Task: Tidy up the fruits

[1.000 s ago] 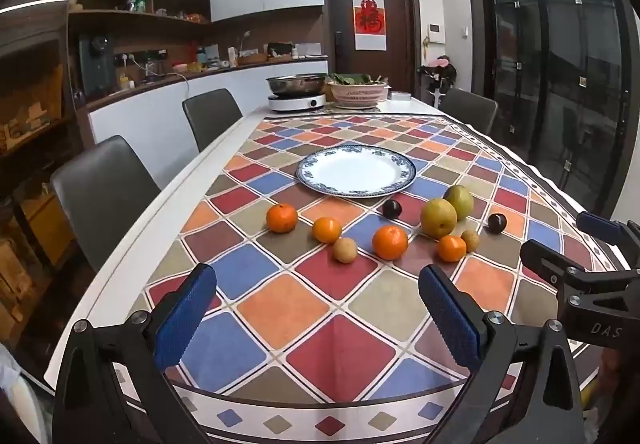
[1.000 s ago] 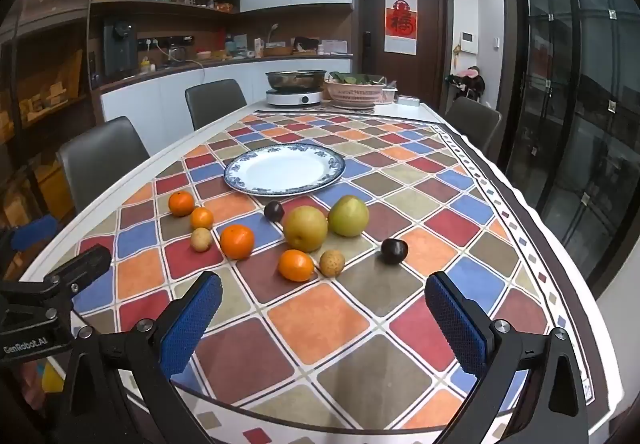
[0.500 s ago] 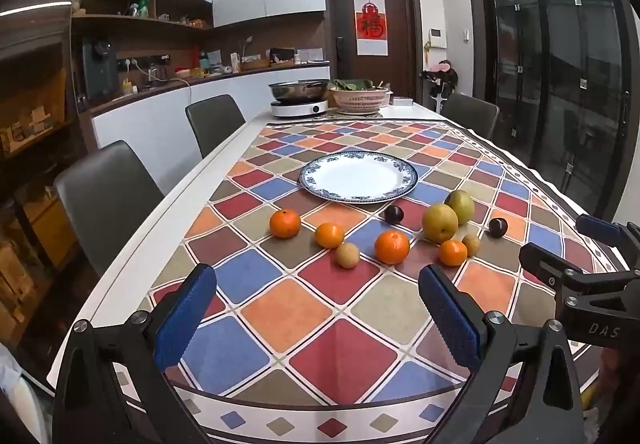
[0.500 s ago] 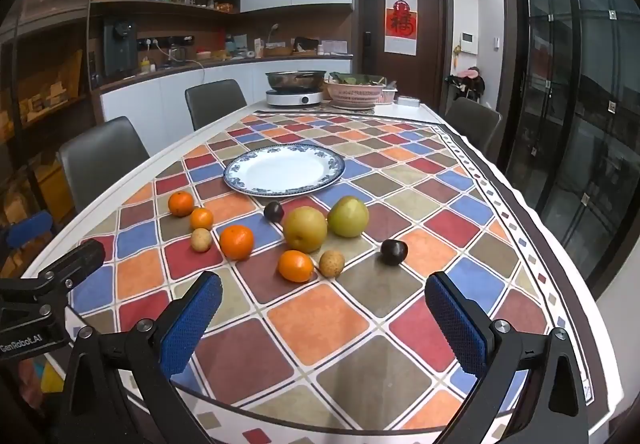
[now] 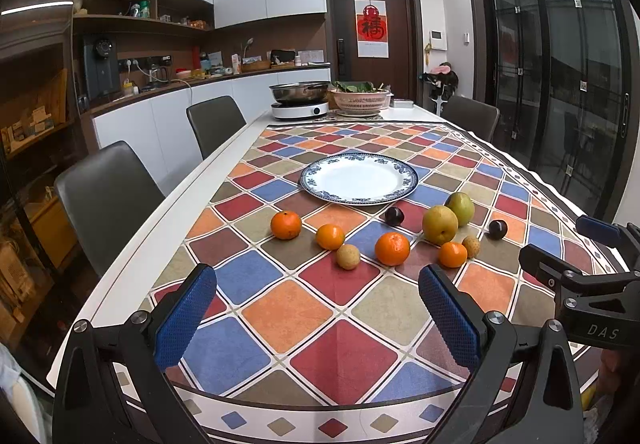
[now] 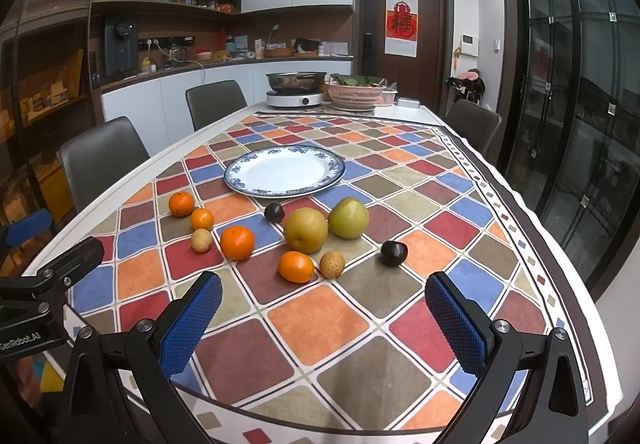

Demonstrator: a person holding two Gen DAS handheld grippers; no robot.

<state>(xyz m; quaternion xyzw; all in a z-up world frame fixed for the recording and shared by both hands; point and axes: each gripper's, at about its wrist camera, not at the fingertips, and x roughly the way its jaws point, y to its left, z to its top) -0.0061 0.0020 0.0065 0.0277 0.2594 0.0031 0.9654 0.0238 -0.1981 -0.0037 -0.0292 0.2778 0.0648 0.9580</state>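
Both hand-held grippers, left (image 5: 318, 318) and right (image 6: 324, 318), gape empty | fruits (image 6: 306, 230) just before plate (image 6: 335, 169) | firm, round, roll-prone: I'd pinch across widest middle.

Blue-rimmed white plate (image 5: 359, 180) on a tablecloth (image 5: 288, 316) of red, blue, orange diamonds.

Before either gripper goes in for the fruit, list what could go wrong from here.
1. The fruits are round and lie loose on the flat tablecloth; a nudge may send one rolling.
2. The small orange and tan fruit sit side by side; the open right gripper might knock one while taking the other.
3. The blue-rimmed plate is shallow; fruit set there could roll off.
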